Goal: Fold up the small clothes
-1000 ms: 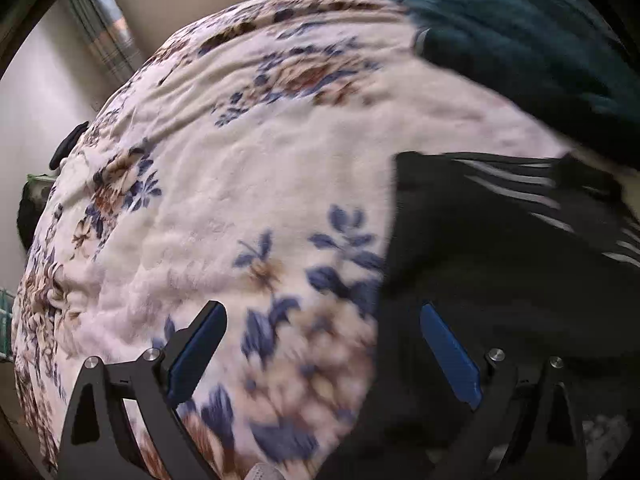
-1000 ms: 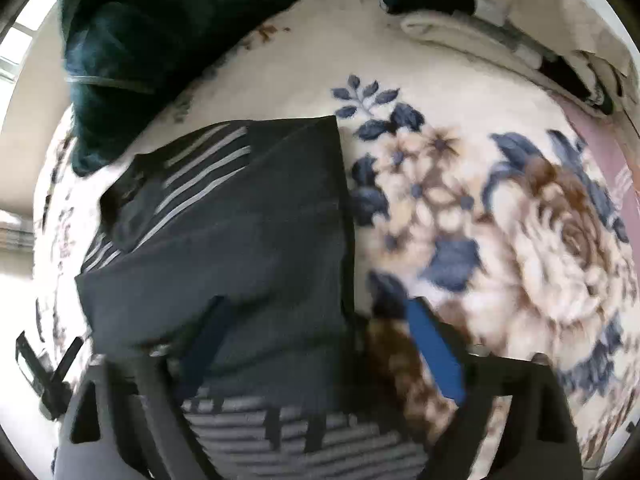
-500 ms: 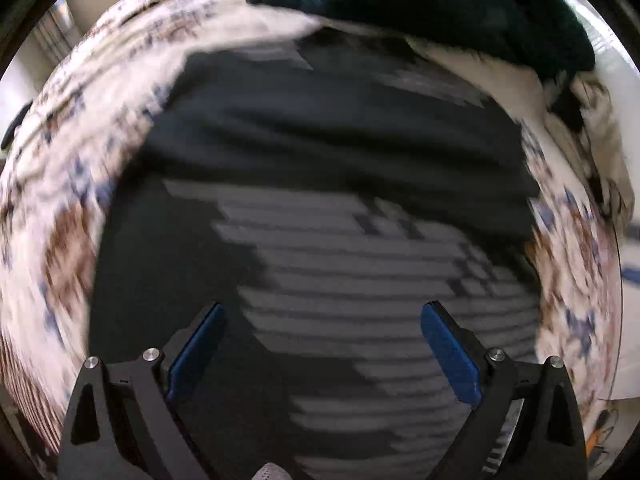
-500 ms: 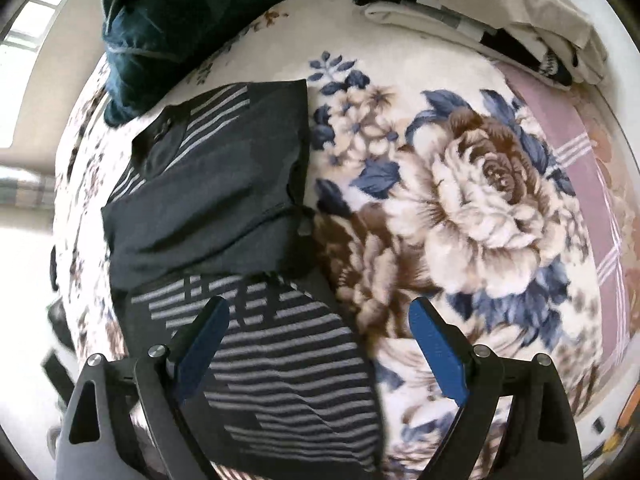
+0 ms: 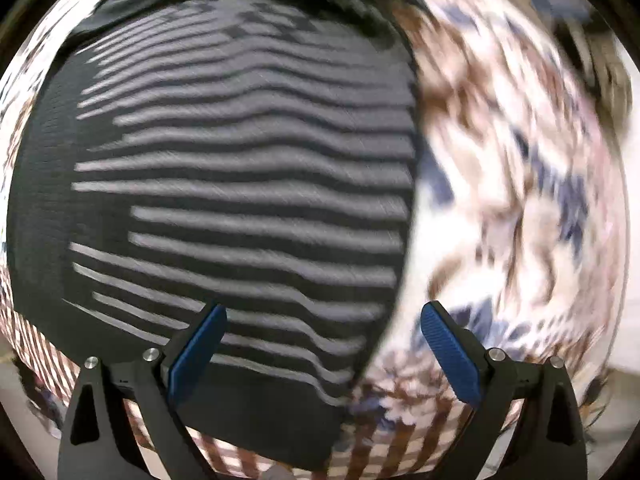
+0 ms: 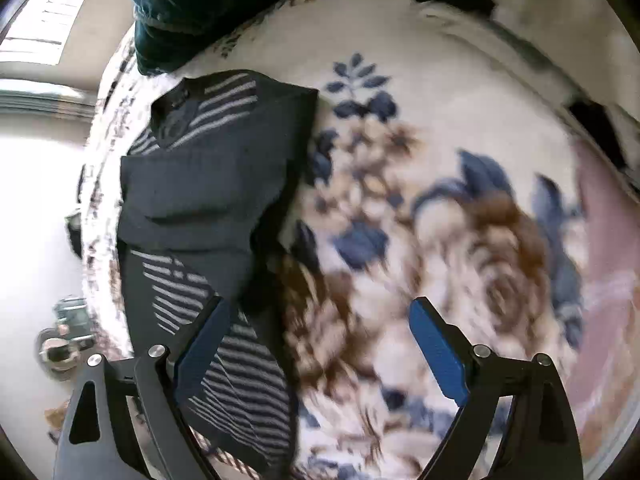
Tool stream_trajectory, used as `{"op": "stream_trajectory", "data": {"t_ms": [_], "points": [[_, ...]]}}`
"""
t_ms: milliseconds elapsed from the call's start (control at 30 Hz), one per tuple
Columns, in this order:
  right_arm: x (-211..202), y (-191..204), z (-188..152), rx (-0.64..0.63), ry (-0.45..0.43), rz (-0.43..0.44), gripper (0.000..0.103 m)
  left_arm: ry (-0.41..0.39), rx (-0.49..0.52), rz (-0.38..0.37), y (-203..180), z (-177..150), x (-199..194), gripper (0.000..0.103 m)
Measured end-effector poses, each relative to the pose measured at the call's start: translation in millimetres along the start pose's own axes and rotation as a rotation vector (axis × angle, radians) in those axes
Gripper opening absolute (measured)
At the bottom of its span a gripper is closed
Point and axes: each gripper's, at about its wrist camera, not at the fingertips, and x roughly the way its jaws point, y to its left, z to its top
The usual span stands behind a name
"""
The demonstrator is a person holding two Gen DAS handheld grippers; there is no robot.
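Dark knit striped top [image 6: 208, 200] lies partly folded, flat on fuzzy floral blanket [image 6: 440, 200]. Left hand-held gripper [image 5: 322, 344] and right hand-held gripper [image 6: 316, 340] both spread wide, holding nothing.

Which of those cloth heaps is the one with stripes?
The dark striped garment lying flat near the grippers; the teal pile behind it is plain.

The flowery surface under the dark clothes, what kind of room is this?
Probably a bedroom. The striped dark garment lies on a soft floral blanket that looks like bedding, more clothes are heaped at its far edge, and a window lights the room.
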Motion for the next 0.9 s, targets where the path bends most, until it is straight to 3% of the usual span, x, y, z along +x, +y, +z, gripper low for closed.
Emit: {"op": "stream_trajectory", "data": {"t_ms": [200, 267, 367, 400, 433, 467, 500, 533, 733, 900], "points": [[59, 9, 71, 0.005, 0.040, 0.152, 0.093, -0.028, 0.037, 0.053, -12, -15, 24, 0.098], [83, 12, 93, 0.027, 0.051, 0.167, 0.093, -0.063, 0.029, 0.047, -10, -17, 23, 0.092], [110, 10, 113, 0.091, 0.061, 0.164, 0.093, -0.108, 0.029, 0.047, -5, -24, 21, 0.068], [116, 11, 116, 0.112, 0.059, 0.172, 0.092, -0.125, 0.029, 0.054, -4, -25, 19, 0.051], [118, 12, 117, 0.122, 0.040, 0.179, 0.082, -0.137, 0.030, 0.061, -8, -32, 18, 0.035], [118, 14, 117, 0.127, 0.021, 0.189, 0.070, -0.143, 0.024, 0.061, -7, -31, 16, 0.028], [118, 19, 117, 0.119, 0.019, 0.198, 0.041, -0.155, 0.013, 0.059, 0, -32, 12, 0.011], [120, 25, 117, 0.104, 0.031, 0.187, 0.020, -0.173, -0.005, 0.054, 6, -33, 7, 0.007], [105, 44, 114, 0.072, 0.005, 0.171, 0.013, -0.246, -0.050, -0.019, 39, -42, -33, 0.005], [64, 77, 114, 0.024, -0.037, 0.192, 0.012, -0.318, -0.111, -0.076, 76, -53, -88, 0.005]]}}
